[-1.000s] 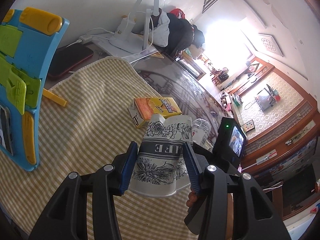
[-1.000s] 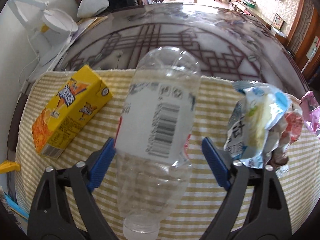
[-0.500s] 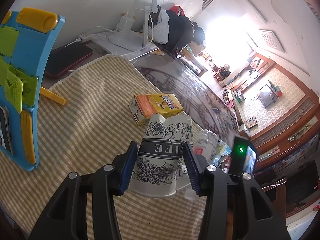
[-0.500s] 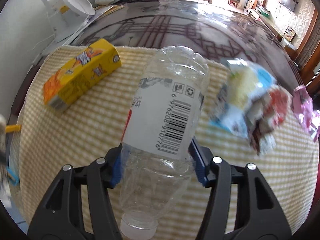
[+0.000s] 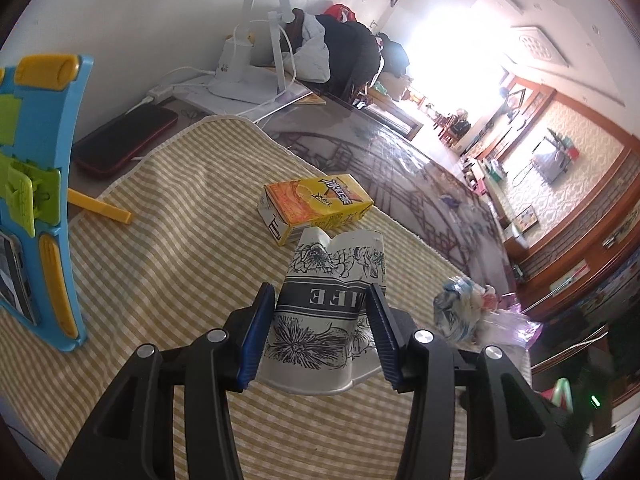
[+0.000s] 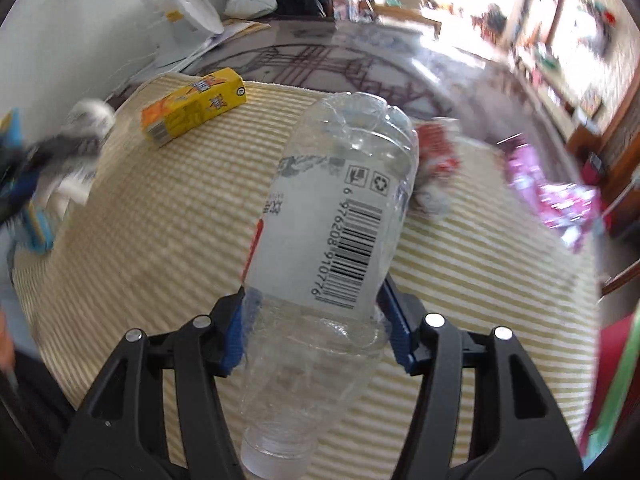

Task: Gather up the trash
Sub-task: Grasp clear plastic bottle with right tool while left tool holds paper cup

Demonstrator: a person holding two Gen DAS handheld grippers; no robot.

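Observation:
My left gripper (image 5: pixel 320 332) is shut on a crushed paper coffee cup (image 5: pixel 332 312) with a black flower print, held above the checked cloth (image 5: pixel 160 260). My right gripper (image 6: pixel 316 324) is shut on a clear plastic bottle (image 6: pixel 336 224) with a white barcode label, cap end toward the camera, lifted over the cloth (image 6: pixel 160 240). A yellow juice carton (image 5: pixel 316 208) lies on the cloth beyond the cup; it also shows in the right wrist view (image 6: pixel 192 106). Crumpled wrappers (image 5: pixel 464 312) lie at the right; they show blurred behind the bottle (image 6: pixel 436 160).
A blue and yellow stand (image 5: pixel 36 184) is upright at the left. A dark phone (image 5: pixel 124 144) and a white lamp base (image 5: pixel 240 76) with cables sit at the back. A pink bag (image 6: pixel 560 204) lies at the cloth's right edge. A glass tabletop (image 5: pixel 380 160) lies beyond.
My right gripper closed on the bottle and lifted it, swinging right, out of the left wrist view. My left gripper keeps hold of the cup and has tilted a little.

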